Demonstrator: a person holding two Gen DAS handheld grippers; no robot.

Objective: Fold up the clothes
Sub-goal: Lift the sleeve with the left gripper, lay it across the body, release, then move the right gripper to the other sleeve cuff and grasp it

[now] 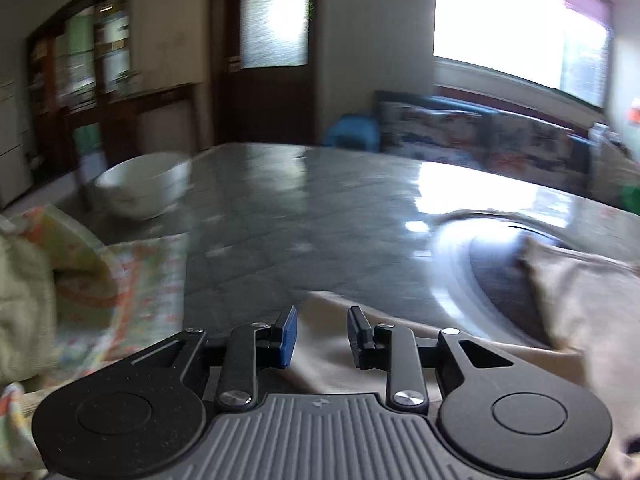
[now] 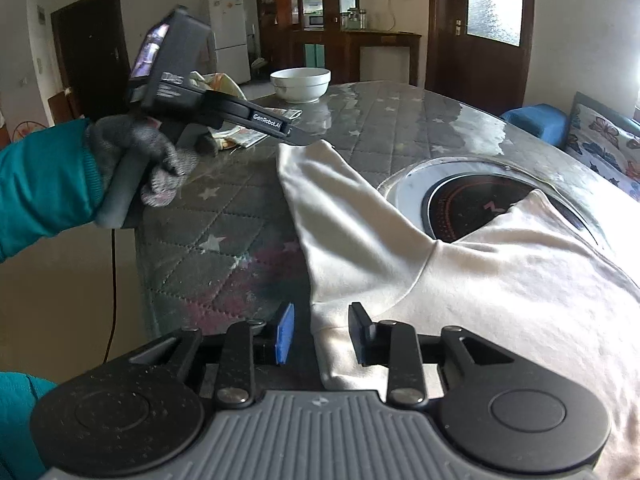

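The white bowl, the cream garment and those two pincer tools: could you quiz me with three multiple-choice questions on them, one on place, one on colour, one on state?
1. Where does the white bowl stand?
A. on the far part of the table
B. on the floor
C. on the cream garment

2. What colour is the sleeve of the person holding the left gripper?
A. red
B. teal
C. black

3. How do the fingers of the right gripper stand?
A. clamped on the bowl
C. hidden from view
B. apart, with the cream garment's edge between them

Answers: 1 A, it sits beyond the garment on the quilted table. 2 B, the sleeve is teal. 3 B, a gap shows beside each pad.
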